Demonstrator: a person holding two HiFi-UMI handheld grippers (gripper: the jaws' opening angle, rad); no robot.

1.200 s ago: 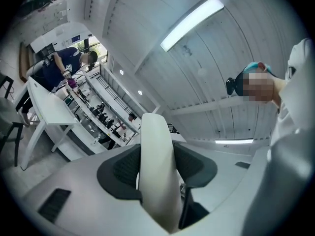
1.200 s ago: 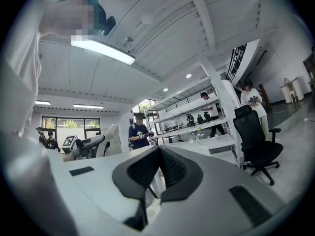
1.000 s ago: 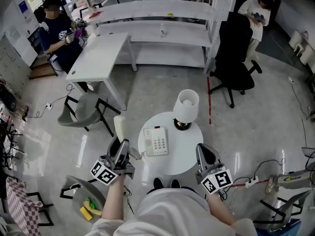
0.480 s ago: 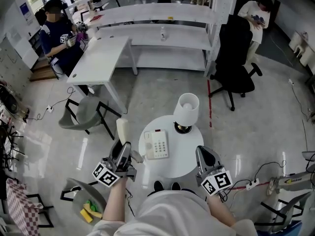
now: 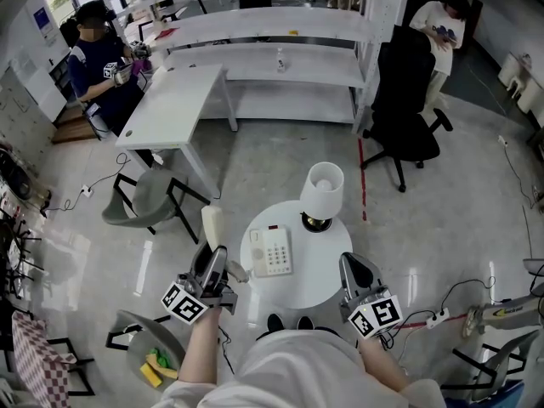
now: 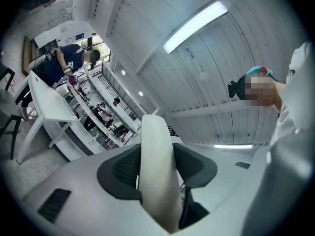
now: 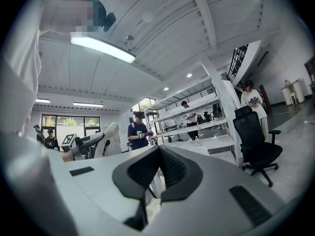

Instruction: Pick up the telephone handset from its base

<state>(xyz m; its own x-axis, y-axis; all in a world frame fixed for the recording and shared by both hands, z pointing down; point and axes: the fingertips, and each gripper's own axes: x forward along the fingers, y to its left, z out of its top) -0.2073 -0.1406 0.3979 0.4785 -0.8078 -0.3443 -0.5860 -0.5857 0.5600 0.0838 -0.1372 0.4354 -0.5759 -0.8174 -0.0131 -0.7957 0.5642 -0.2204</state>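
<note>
— Handset (image 6: 157, 181) whereabouts?
— Off the base (image 5: 272, 247); clamped between the jaws of the left gripper (image 5: 211, 266), lower left of centre in the head view, just beyond the left rim of the round desk (image 5: 302, 289).
— And the right gripper (image 7: 158, 168)?
— Closed on nothing, jaws pressed together, lower right of centre, at the opposite rim.
— Base itself?
— Flat on the desk, keypad up, lamp (image 5: 321, 187) just above in frame.

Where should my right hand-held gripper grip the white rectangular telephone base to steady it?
Probably across its narrow width, coming from above: the white rectangular telephone base lies flat on the round white table, long sides running away from you.
</note>
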